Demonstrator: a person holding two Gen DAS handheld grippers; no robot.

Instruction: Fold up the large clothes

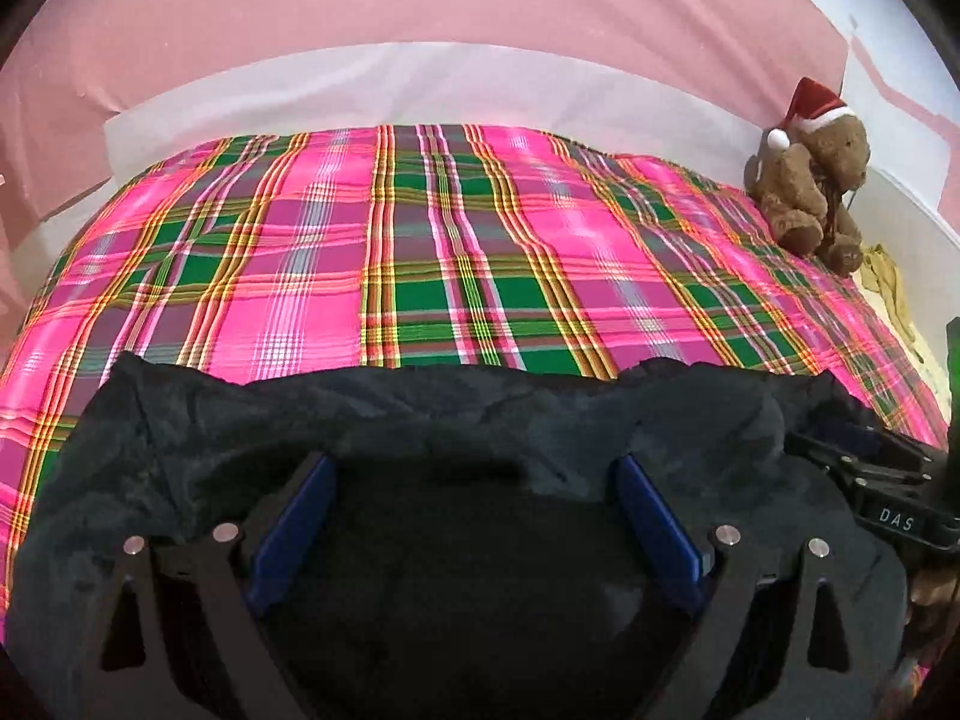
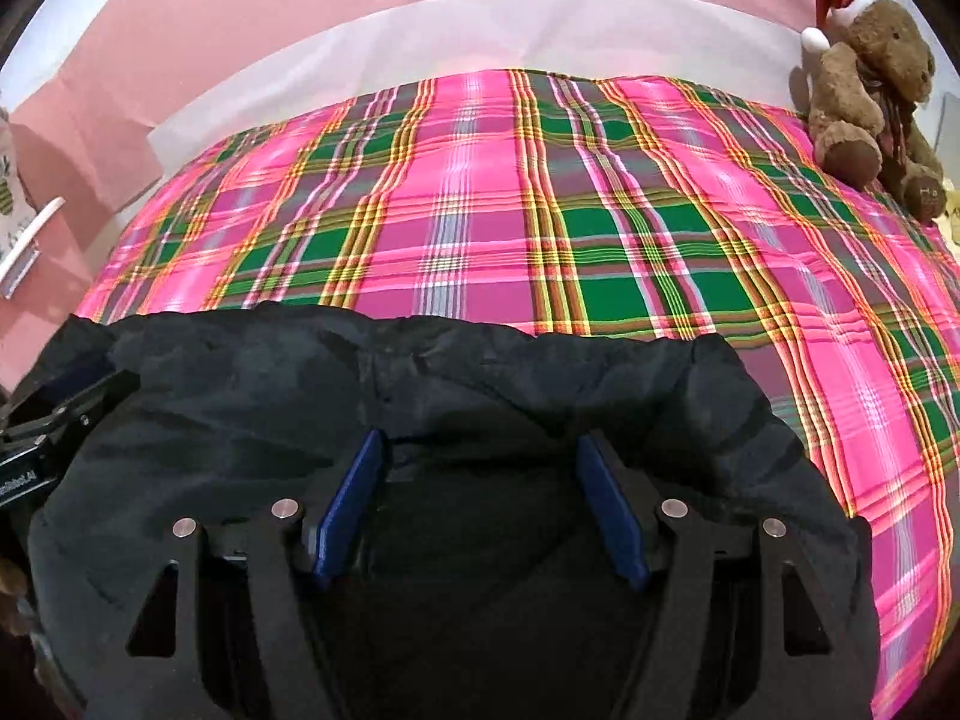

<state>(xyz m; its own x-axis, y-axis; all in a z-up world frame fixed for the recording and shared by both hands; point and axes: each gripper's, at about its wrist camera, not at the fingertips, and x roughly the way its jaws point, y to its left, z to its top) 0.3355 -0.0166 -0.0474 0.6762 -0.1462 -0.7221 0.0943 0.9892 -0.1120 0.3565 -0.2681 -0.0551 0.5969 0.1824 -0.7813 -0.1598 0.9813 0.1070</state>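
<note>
A: Fabric fills the left wrist view: a dark garment (image 1: pixel 420 420) bunched on a bed under a pink and green plaid cover (image 1: pixel 420 240). The left gripper (image 1: pixel 474 516) hovers over it, fingers (image 1: pixel 294 516) spread apart, gripping nothing.

B: And the right wrist view?

A: The same garment (image 2: pixel 480 372), crumpled, no neat fold visible. The right gripper (image 2: pixel 480 504) is likewise spread wide and empty.

B: So folding is barely begun?

A: Seemingly. A teddy bear (image 2: pixel 870 78) in a Santa hat sits at the far right corner, before a pink wall (image 2: pixel 300 12).
</note>
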